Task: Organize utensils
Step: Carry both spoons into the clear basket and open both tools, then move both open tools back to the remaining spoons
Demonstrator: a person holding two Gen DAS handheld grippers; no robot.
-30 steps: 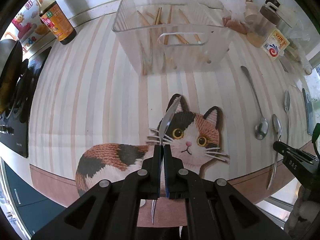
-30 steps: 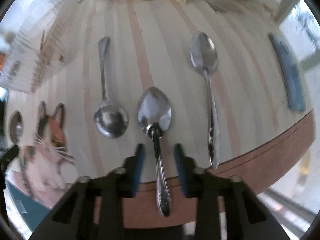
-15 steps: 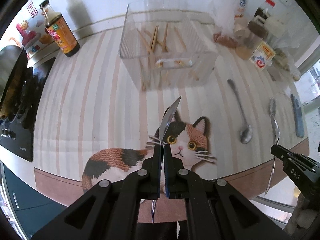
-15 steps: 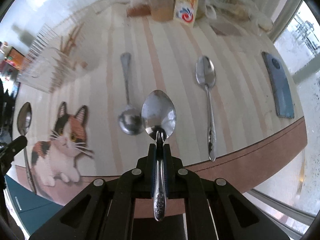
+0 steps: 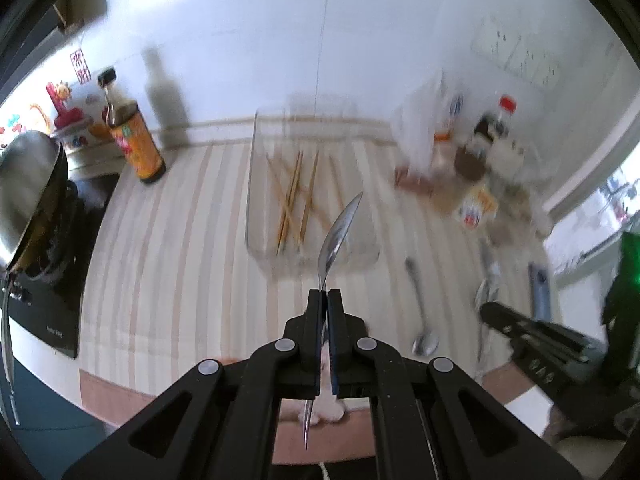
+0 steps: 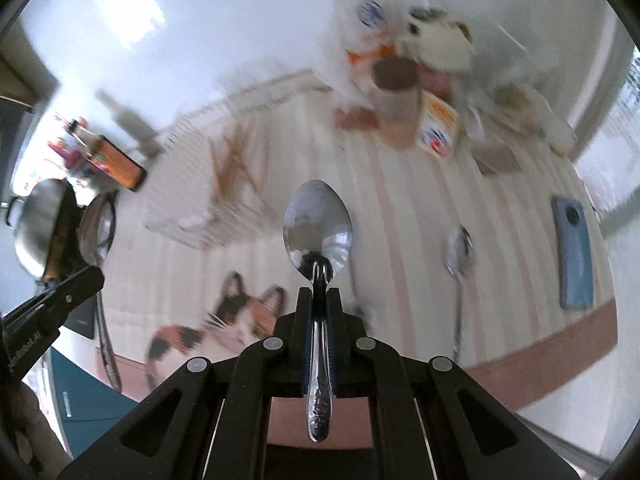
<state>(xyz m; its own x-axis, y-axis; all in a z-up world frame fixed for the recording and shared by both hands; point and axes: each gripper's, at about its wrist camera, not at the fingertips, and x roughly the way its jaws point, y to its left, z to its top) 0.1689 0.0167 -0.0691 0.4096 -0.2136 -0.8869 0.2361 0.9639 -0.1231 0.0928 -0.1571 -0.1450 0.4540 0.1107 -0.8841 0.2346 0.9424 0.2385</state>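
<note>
Left wrist view: left hand-held gripper (image 5: 328,300) pinching a spoon (image 5: 338,236) edge-on, now lifted clear of the desk (image 5: 168,248); clear bin (image 5: 308,200) with chopsticks (image 5: 294,196) straight ahead, nearer than before.
Still on the desk: round-bowled spoon (image 5: 422,320) to the right, another beyond it, blurred.
Right wrist view: right hand-held gripper (image 6: 320,300) clamped on second spoon (image 6: 318,228), bowl up, likewise raised off the cat mat (image 6: 224,324).
Meaning: both picks done; likely next, carrying to the bin.

Two steel spoons are held aloft, one edge-on (image 5: 340,232), one bowl-up (image 6: 318,228); two more (image 5: 424,340) (image 6: 460,256) lie on the mat
</note>
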